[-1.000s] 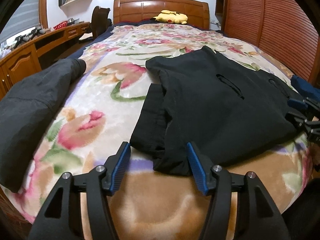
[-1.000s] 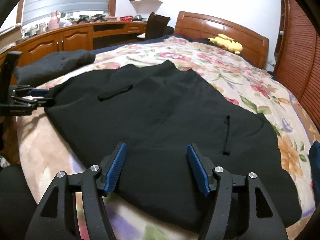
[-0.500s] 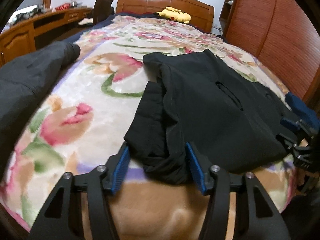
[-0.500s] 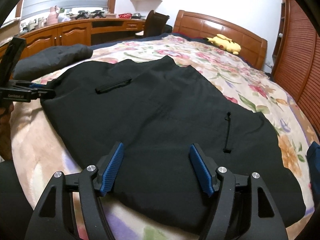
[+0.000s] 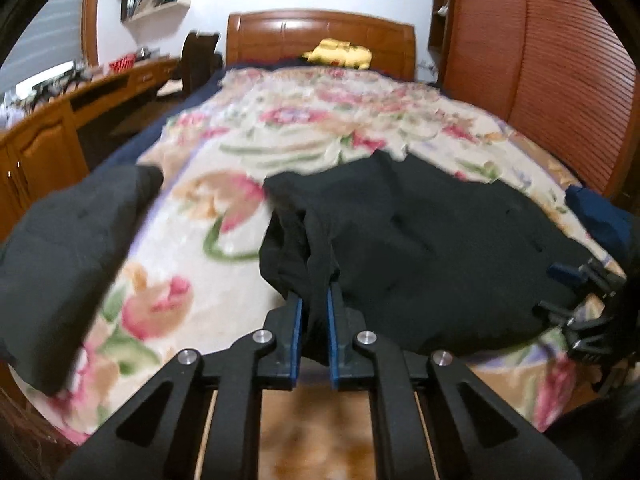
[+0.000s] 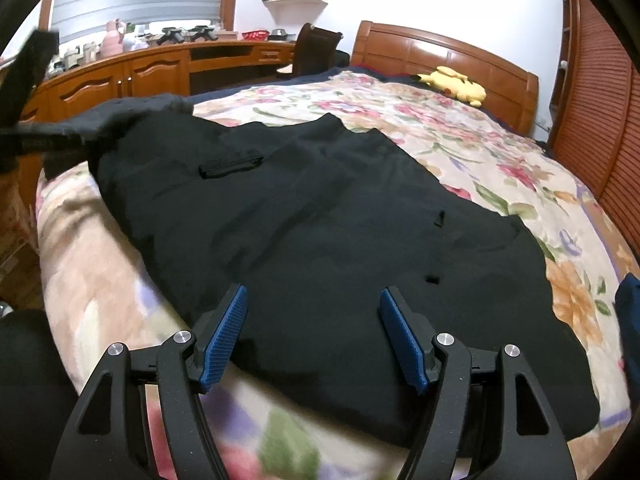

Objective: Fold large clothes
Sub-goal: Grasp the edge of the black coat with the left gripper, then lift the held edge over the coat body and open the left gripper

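Note:
A large black garment (image 5: pixel 432 248) lies spread on the floral blanket (image 5: pixel 304 128) at the foot of the bed; it also shows in the right wrist view (image 6: pixel 320 240). My left gripper (image 5: pixel 312 320) is shut on a bunched fold at the garment's left corner and holds it a little above the blanket. My right gripper (image 6: pixel 314 328) is open, its jaws wide over the garment's near hem, holding nothing. The right gripper also shows in the left wrist view (image 5: pixel 576 292) at the garment's right edge.
A dark grey garment (image 5: pixel 68 240) lies on the bed's left edge. A blue cloth (image 5: pixel 600 216) sits at the right edge. A yellow plush toy (image 6: pixel 456 82) rests by the wooden headboard (image 5: pixel 320 36). A wooden desk (image 6: pixel 132 76) runs along the left; slatted wardrobe doors (image 5: pixel 540 60) stand at the right.
My left gripper closed on the garment's left corner and lifted it, bunching the cloth. My right gripper stayed open and shifted slightly over the hem.

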A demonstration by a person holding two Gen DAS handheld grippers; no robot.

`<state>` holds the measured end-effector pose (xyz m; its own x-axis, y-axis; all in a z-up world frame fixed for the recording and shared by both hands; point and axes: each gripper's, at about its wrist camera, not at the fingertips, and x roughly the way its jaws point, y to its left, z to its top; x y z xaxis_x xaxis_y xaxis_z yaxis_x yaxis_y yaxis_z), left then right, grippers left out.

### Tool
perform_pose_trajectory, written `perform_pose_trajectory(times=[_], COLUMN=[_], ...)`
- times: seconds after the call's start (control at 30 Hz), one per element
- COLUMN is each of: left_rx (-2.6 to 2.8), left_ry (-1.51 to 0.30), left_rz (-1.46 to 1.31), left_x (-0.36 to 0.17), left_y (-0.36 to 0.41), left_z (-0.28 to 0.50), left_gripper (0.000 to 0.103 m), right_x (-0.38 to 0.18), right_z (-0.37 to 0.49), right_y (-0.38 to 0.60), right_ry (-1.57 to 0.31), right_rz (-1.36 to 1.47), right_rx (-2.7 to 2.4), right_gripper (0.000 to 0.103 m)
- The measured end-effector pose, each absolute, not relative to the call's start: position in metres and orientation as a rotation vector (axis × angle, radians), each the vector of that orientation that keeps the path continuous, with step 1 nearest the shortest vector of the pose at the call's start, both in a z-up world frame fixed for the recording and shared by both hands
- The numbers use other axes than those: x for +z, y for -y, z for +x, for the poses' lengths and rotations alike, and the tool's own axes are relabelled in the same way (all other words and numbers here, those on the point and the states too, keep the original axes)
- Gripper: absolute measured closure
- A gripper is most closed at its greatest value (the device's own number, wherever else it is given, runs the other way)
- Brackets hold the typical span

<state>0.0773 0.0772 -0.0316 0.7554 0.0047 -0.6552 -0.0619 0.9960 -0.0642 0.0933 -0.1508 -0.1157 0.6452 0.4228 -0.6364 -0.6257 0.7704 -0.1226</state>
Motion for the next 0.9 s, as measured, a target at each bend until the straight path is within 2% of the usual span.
perform_pose_trajectory(times=[0.4,0.9], left_rx=[-0.029,-0.303], left_ry=[-0.577,-0.537], left_rz=[0.07,0.224], left_x=[0.042,0.074], left_y=[0.009,0.169], left_z=[0.077,0.114], left_gripper=[0.098,0.099], right_x=[-0.102,-0.087], right_z=[0.092,0.083], right_y=[0.21,0.289], right_ry=[-0.61,-0.594], right_rz=[-0.301,-0.216], right_rx=[0.491,0.342], right_gripper=[0.032,0.032])
